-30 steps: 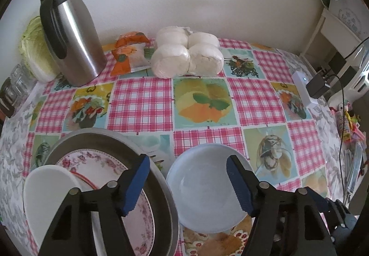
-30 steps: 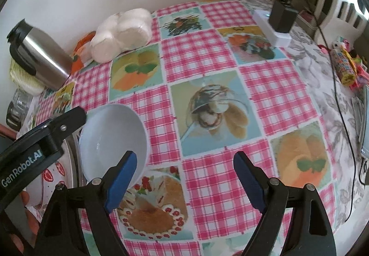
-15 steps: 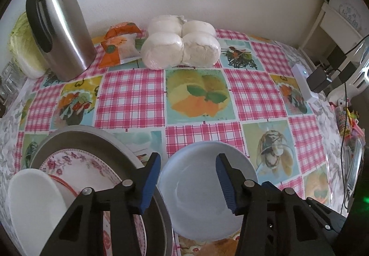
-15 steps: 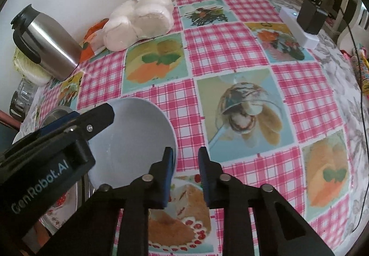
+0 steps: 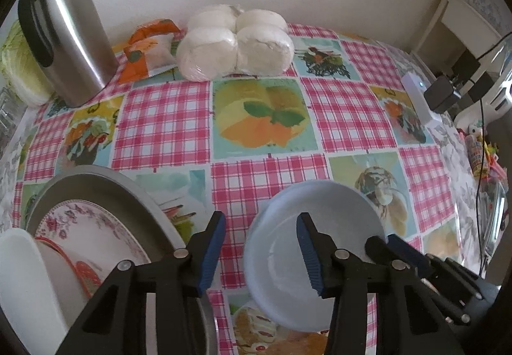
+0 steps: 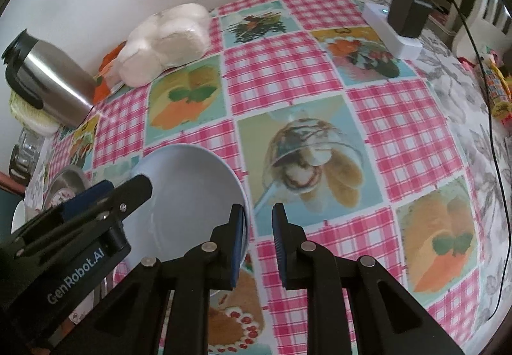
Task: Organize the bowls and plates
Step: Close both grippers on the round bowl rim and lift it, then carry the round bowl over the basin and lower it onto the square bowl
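A pale blue bowl (image 5: 336, 227) sits tilted on the checked tablecloth, also seen in the right wrist view as the bowl (image 6: 185, 195). My right gripper (image 6: 257, 211) is shut on its right rim, one pad inside and one outside; the left wrist view shows the right gripper (image 5: 384, 244) there too. My left gripper (image 5: 260, 220) straddles the bowl's left rim. Its jaws are closing, with the rim between them and the pads not touching it. To the left, a grey metal pan (image 5: 96, 182) holds a floral plate (image 5: 83, 227), a red-rimmed dish (image 5: 73, 262) and a white dish (image 5: 19, 275).
A steel thermos (image 5: 70, 44), an orange packet (image 5: 147, 48) and a bag of white buns (image 5: 236, 41) stand along the back wall. A power strip with a black adapter (image 6: 396, 32) lies at the far right. Cables and small clutter lie at the table's right edge.
The right jaws closed from wide apart onto the bowl's right rim. The left jaws narrowed and sank over its left rim. The bowl now sits tilted.
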Action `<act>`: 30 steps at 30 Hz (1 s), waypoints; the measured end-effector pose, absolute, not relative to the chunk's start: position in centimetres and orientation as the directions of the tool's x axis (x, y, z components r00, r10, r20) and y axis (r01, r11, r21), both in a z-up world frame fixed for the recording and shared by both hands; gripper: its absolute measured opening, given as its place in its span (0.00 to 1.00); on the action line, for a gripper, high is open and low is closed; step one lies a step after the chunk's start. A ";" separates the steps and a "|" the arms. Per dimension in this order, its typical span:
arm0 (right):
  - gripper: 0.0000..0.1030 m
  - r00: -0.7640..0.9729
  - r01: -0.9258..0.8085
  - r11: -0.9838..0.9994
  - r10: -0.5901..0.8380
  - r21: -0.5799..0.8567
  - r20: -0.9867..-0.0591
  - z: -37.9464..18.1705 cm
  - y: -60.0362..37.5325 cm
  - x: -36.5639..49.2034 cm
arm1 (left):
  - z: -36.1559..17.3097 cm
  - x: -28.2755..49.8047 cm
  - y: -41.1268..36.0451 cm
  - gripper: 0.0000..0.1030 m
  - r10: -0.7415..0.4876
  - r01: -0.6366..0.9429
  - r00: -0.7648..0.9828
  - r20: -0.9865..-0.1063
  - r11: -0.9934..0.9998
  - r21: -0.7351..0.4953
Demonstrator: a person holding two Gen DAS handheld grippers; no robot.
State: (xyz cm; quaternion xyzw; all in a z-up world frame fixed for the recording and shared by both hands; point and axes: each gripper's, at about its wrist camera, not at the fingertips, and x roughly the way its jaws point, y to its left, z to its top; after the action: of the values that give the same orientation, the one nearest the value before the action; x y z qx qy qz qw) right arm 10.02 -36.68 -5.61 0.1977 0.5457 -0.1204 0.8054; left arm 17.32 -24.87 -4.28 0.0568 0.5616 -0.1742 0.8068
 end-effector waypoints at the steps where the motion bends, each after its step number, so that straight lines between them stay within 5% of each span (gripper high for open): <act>1: 0.19 0.370 0.416 0.891 0.019 0.184 -0.929 -5.8 -36.9 9.9 | -4.4 17.3 -25.0 0.46 -0.218 0.348 0.303 -0.928 0.932 -0.105; 12: 0.19 0.364 0.436 0.873 0.050 0.218 -0.930 -6.5 -37.6 9.9 | -6.4 17.1 -25.9 0.20 -0.230 0.368 0.240 -0.943 0.921 -0.131; 30: 0.10 0.361 0.446 0.857 0.094 0.260 -0.928 -6.1 -37.3 9.7 | -6.3 16.7 -25.6 0.14 -0.269 0.362 0.212 -0.940 0.915 -0.181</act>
State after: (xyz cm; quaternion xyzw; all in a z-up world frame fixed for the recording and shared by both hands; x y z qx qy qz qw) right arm 9.73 -37.26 -6.09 0.2436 0.5544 -0.1114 0.7880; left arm 16.74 -25.57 -6.27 0.0389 0.5941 -0.2029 0.7774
